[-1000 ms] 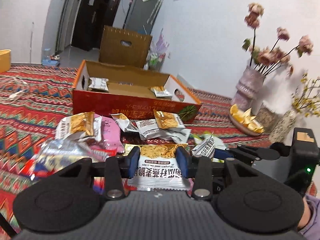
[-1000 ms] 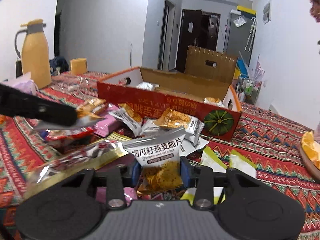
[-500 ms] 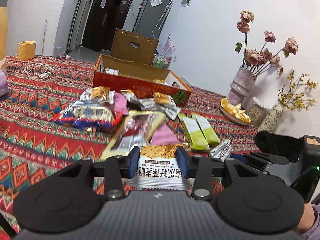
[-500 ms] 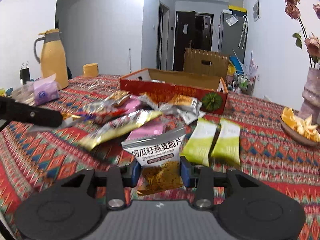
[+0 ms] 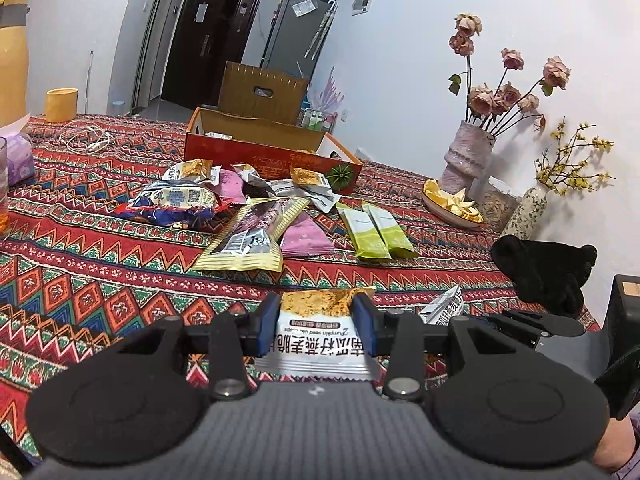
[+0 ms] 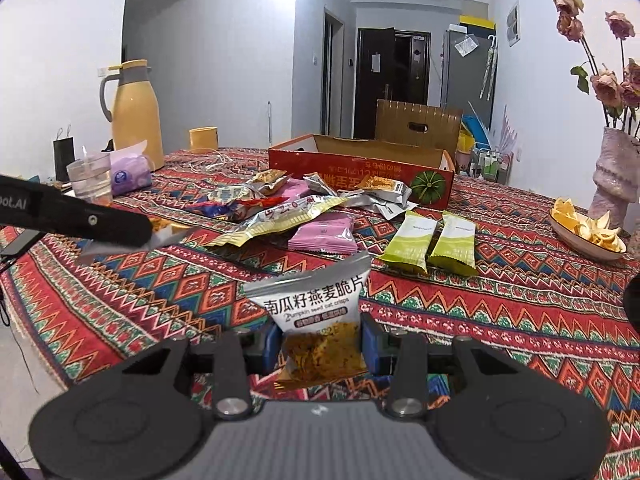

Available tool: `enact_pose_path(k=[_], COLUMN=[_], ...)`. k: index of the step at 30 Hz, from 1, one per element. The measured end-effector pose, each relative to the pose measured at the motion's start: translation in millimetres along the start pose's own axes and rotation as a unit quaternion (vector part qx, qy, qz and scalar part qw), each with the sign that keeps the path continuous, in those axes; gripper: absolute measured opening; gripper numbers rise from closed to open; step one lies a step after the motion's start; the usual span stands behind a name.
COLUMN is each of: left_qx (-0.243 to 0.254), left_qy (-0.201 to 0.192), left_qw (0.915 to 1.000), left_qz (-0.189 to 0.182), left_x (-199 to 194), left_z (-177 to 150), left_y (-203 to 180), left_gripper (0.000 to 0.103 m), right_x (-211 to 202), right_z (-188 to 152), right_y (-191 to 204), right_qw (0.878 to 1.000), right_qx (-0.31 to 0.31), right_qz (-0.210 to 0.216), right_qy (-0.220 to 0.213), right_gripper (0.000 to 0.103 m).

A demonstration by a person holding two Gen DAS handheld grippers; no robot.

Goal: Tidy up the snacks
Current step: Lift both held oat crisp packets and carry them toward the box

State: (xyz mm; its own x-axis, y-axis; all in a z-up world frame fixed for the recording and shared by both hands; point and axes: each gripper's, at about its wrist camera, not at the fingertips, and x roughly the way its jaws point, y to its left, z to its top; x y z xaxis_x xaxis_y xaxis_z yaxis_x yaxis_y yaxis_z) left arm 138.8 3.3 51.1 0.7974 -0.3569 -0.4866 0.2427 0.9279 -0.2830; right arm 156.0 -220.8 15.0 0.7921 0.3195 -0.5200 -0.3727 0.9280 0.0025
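Note:
My left gripper (image 5: 316,322) is shut on a white and gold oat crisp packet (image 5: 318,340), held upside down above the near table edge. My right gripper (image 6: 322,342) is shut on a matching oat crisp packet (image 6: 316,320), held upright. A pile of loose snack packets (image 5: 240,208) lies mid-table in front of the open red cardboard box (image 5: 272,156), which also shows in the right wrist view (image 6: 360,172). Two green bars (image 6: 430,240) lie side by side to the right of the pile. The right gripper shows at the right edge of the left wrist view (image 5: 520,320).
A patterned red tablecloth (image 5: 100,280) covers the table. A vase of dried roses (image 5: 468,156) and a dish of peel (image 5: 452,204) stand at the right. A yellow thermos (image 6: 134,116), a plastic cup (image 6: 90,178) and a tissue pack (image 6: 130,168) stand at the left.
Both grippers have pulled back from the box and the snack pile toward the near table edge, each still holding its oat crisp packet. The box and the pile now look farther away.

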Motion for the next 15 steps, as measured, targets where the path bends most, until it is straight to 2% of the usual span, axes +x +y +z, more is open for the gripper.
enact_pose_path(k=[7, 15], left_qx=[0.007, 0.006], left_qy=[-0.009, -0.002], left_qw=[0.9999, 1.0], left_qz=[-0.003, -0.001], left_x=[-7.9, 4.2], left_z=[-3.0, 4.7], left_y=[-6.1, -2.1], left_gripper=[0.041, 0.041], right_x=[-7.9, 2.6], right_z=[-4.2, -0.5], right_y=[-1.1, -10.2], right_qw=[1.0, 1.0], right_qx=[0.003, 0.012], right_qz=[-0.002, -0.004], right_qy=[-0.004, -0.006], right_gripper=[0.039, 0.039])
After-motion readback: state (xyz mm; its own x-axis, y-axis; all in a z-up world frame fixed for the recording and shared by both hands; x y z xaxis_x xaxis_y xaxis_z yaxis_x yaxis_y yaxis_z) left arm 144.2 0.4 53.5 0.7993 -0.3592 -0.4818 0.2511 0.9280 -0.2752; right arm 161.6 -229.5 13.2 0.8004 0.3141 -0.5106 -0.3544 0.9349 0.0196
